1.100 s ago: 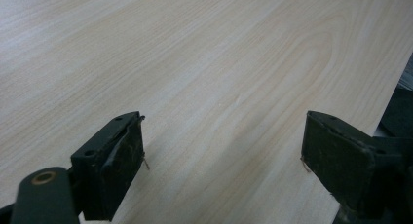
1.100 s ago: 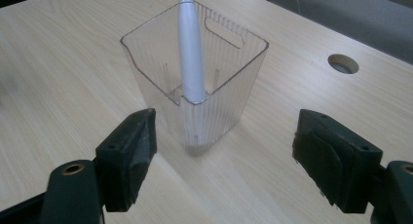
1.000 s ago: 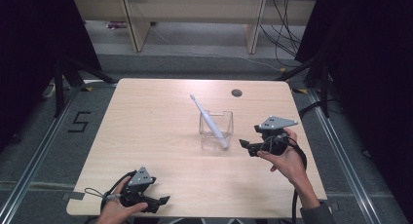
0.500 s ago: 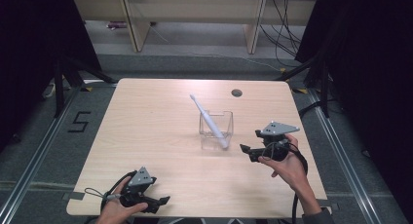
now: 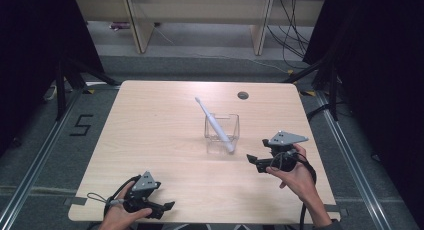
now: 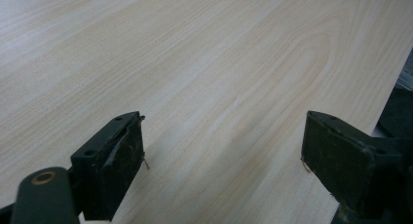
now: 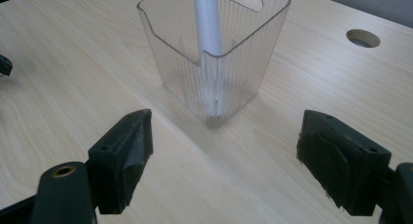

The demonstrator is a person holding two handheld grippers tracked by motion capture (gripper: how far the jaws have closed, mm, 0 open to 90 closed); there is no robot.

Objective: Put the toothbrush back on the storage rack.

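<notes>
The right gripper (image 5: 253,162) is hovering spread wide and empty, its black jaws facing the clear ribbed plastic square cup (image 7: 214,53) just ahead. A smooth white tapered stick (image 7: 207,19) is leaning inside the cup, its tip poking out beyond the rim. The left gripper (image 5: 165,208) is also gaping empty over bare grain. The pale wood-grain laminate counter (image 5: 150,130) is carrying a round cable hole (image 5: 243,95) beyond the cup; grey floor is surrounding it.
</notes>
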